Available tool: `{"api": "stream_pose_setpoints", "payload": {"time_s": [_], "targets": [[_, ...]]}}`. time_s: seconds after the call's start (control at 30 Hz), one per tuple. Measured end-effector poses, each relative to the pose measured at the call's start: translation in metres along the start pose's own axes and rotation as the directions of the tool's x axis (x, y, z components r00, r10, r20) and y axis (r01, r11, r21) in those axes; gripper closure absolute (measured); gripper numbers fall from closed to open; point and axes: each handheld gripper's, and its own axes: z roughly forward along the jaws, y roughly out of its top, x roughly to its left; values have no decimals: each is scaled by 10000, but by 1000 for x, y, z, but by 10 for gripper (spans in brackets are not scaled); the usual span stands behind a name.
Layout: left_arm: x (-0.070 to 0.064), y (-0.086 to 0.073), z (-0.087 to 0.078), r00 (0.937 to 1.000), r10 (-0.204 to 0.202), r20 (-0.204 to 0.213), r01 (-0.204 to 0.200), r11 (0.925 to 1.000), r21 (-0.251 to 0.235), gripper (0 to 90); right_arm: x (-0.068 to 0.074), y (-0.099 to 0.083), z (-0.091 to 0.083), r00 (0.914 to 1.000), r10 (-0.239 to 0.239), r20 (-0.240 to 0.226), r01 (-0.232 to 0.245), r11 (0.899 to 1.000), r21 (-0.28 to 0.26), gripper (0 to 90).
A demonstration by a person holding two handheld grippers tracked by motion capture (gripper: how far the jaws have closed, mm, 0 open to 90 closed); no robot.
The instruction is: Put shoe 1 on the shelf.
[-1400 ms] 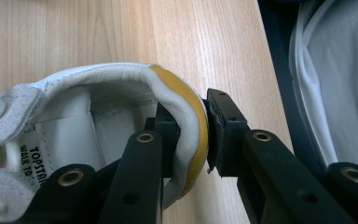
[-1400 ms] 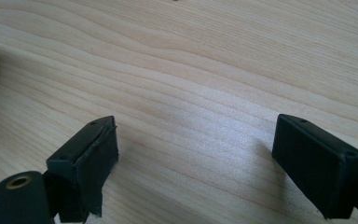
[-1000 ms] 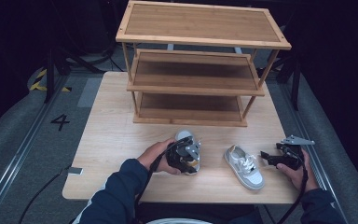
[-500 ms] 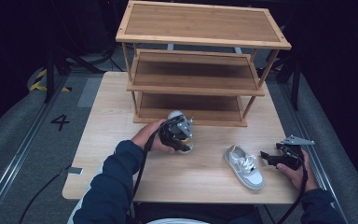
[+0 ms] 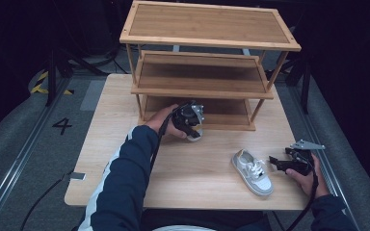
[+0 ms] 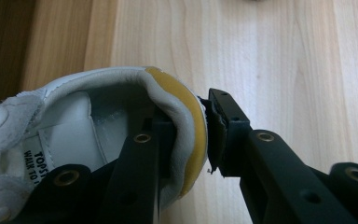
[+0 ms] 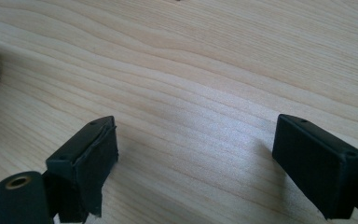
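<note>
Between the left tongs (image 6: 186,140) sits the heel of a white shoe (image 6: 98,121), pinched, and it has travelled from mid-desk to the shelf rack (image 5: 197,91) foot; placing seems next. Right tongs (image 7: 196,154), spread, wait beside the second shoe (image 5: 253,172).

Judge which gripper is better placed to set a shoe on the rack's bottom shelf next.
Left. The left gripper already clamps the heel collar of a white shoe with yellow lining right by the wooden three-tier rack. The right gripper is open over bare table, beside the white-and-grey sneaker.
</note>
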Motion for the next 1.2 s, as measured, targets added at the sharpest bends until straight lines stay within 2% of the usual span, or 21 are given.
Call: {"api": "stream_pose_setpoints", "payload": {"time_s": [0.07,0.13,0.17,0.2,0.33,0.37,0.4,0.43,0.6,0.7,0.77,0.8,0.87,0.9,1.0,1.03,1.07,1.1,1.17,1.2], "targets": [[3,-1,3,9998,-183,16,183,9998,-9,728,0,0,0,10000,-8,-8,8,10000,-1,143],[6,-2,7,9998,-192,-14,192,9998,108,726,0,0,0,10000,-30,-25,30,10000,0,142],[5,-4,8,9982,-597,29,597,9982,92,724,0,0,0,10000,-34,-26,34,10000,-2,142],[7,-4,9,9992,-402,-25,403,9990,192,723,0,0,0,10000,-30,-28,30,10000,-1,142],[9,-9,10,9970,-776,-49,777,9967,230,689,0,0,0,10000,-31,-30,31,10000,0,142],[11,-11,11,9978,-663,-80,665,9974,271,679,0,0,0,10000,-34,-29,34,10000,0,142],[10,-12,11,9963,-861,-68,863,9956,352,670,0,0,0,10000,-32,-29,32,10000,0,142],[10,-14,11,9966,-817,-135,822,9958,414,671,0,0,0,10000,-33,-29,33,10000,0,142],[8,-20,7,9950,-841,-534,841,9965,-28,637,0,0,0,10000,-31,-27,31,10000,2,143],[4,-24,3,9897,-1078,-941,1050,9939,-342,587,0,0,0,10000,-36,-28,36,10000,-1,143],[2,-28,-1,9851,-1354,-1062,1297,9898,-593,533,0,0,0,10000,-34,-28,34,10000,0,143],[0,-30,-1,9842,-1292,-1213,1209,9900,-733,534,0,0,0,10000,-36,-28,36,10000,-1,143],[-3,-32,-2,9789,-1496,-1392,1387,9867,-848,519,0,0,0,10000,-33,-27,33,10000,0,143],[-5,-33,-3,9759,-1552,-1537,1424,9856,-912,507,0,0,0,10000,-32,-27,32,10000,1,143],[-12,-37,-4,9618,-1909,-1961,1650,9762,-1410,482,0,0,0,10000,-34,-28,34,10000,-2,143],[-13,-38,-6,9566,-1907,-2204,1635,9772,-1357,463,0,0,0,10000,-31,-29,31,10000,0,143],[-16,-39,-7,9468,-2197,-2350,1866,9701,-1551,437,0,0,0,10000,-35,-28,35,10000,-1,143],[-19,-40,-8,9396,-2451,-2388,2052,9620,-1799,404,0,0,0,10000,-32,-29,32,10000,1,143],[-25,-41,-10,9210,-2737,-2773,2207,9530,-2074,384,0,0,0,10000,-30,-30,30,10000,1,143],[-29,-43,-11,9016,-3107,-3010,2446,9400,-2379,348,0,0,0,10000,-34,-29,34,10000,0,143]]}}
